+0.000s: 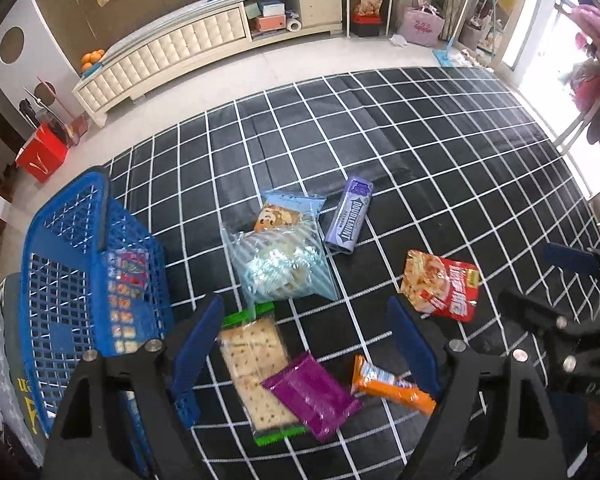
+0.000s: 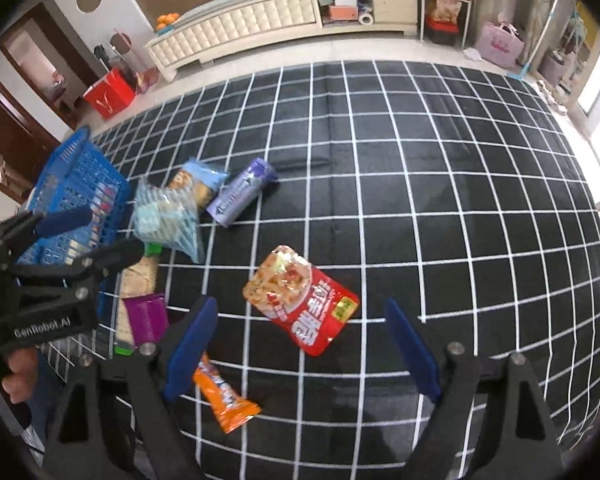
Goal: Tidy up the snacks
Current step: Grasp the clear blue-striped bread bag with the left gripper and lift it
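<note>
Snacks lie on a black grid mat (image 1: 420, 152). A cracker pack (image 1: 256, 364) with green ends, a purple packet (image 1: 312, 396) and an orange bar (image 1: 392, 388) lie under my open, empty left gripper (image 1: 306, 312). A clear bag of snacks (image 1: 280, 252) and a purple Doublemint pack (image 1: 350, 214) lie beyond. A red noodle packet (image 2: 304, 300) lies just ahead of my open, empty right gripper (image 2: 300, 308). The blue basket (image 1: 68, 280) at the left holds a snack pack (image 1: 126, 296).
A cream TV cabinet (image 1: 172, 52) runs along the far wall. A red bag (image 1: 42, 154) stands on the floor at the far left. A pink bag (image 1: 422, 26) and clutter stand at the far right near the window.
</note>
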The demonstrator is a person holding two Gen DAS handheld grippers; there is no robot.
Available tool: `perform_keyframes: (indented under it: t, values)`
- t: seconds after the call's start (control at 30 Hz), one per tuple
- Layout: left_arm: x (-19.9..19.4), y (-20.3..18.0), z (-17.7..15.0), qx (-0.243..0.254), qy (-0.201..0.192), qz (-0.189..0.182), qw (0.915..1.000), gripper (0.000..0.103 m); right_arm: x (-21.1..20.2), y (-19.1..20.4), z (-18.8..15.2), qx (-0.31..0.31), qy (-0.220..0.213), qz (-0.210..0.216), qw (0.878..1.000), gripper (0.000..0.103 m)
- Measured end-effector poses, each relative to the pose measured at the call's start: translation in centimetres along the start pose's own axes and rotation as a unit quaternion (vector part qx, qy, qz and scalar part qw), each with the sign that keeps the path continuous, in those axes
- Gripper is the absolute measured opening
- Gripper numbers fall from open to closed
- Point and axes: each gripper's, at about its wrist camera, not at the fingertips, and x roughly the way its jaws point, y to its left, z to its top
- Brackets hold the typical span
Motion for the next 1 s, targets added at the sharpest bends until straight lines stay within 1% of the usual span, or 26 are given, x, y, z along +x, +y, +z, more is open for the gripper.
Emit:
perform_keyframes:
  t: [0.07, 0.13, 0.23, 0.27, 0.37, 0.4, 0.53, 0.6, 0.77, 1.0]
  values:
    - [1.1, -0.2, 0.4, -0.001, 0.006, 0.001, 1.0000, 0.082, 1.0, -0.6, 0.1, 0.003, 0.005, 0.004, 1.000, 0.089]
    - [2.1, -0.2, 0.7, -0.005, 0.004, 0.006, 1.0000, 0.082, 1.8, -1.1, 0.1, 0.009, 0.009, 0.009, 1.000, 0.089]
    - [3.9, -0.4, 1.2, -0.003, 0.007, 0.023, 0.9997, 0.082, 2.9, -1.4, 0.0, 0.003, 0.015, 0.010, 1.000, 0.089]
    - [4.6, -0.5, 1.3, 0.000, 0.011, 0.032, 0.9994, 0.082, 3.3, -1.5, 0.0, -0.003, 0.018, 0.010, 1.000, 0.089]
    - [6.5, -0.8, 1.7, 0.016, 0.005, 0.079, 0.9968, 0.082, 3.8, -1.6, -0.2, -0.010, 0.019, 0.015, 1.000, 0.089]
    - [6.9, -0.8, 1.8, 0.014, 0.005, 0.084, 0.9964, 0.082, 3.9, -1.8, -0.2, -0.008, 0.019, 0.020, 1.000, 0.089]
    - [8.9, -0.1, 2.6, 0.002, 0.024, 0.078, 0.9967, 0.082, 4.1, -2.2, -0.4, -0.008, 0.016, 0.029, 0.999, 0.089]
    - [9.6, 0.2, 3.0, 0.000, 0.025, 0.087, 0.9959, 0.082, 3.9, -2.3, -0.4, -0.012, 0.015, 0.030, 0.999, 0.089]
    - [10.2, 0.4, 3.7, 0.003, 0.024, 0.079, 0.9966, 0.082, 3.9, -2.4, -0.6, -0.027, 0.015, 0.025, 0.999, 0.089]
    - [12.3, -0.6, 4.2, 0.040, 0.035, 0.106, 0.9929, 0.082, 3.7, -1.7, -1.1, -0.049, 0.019, 0.024, 0.998, 0.089]
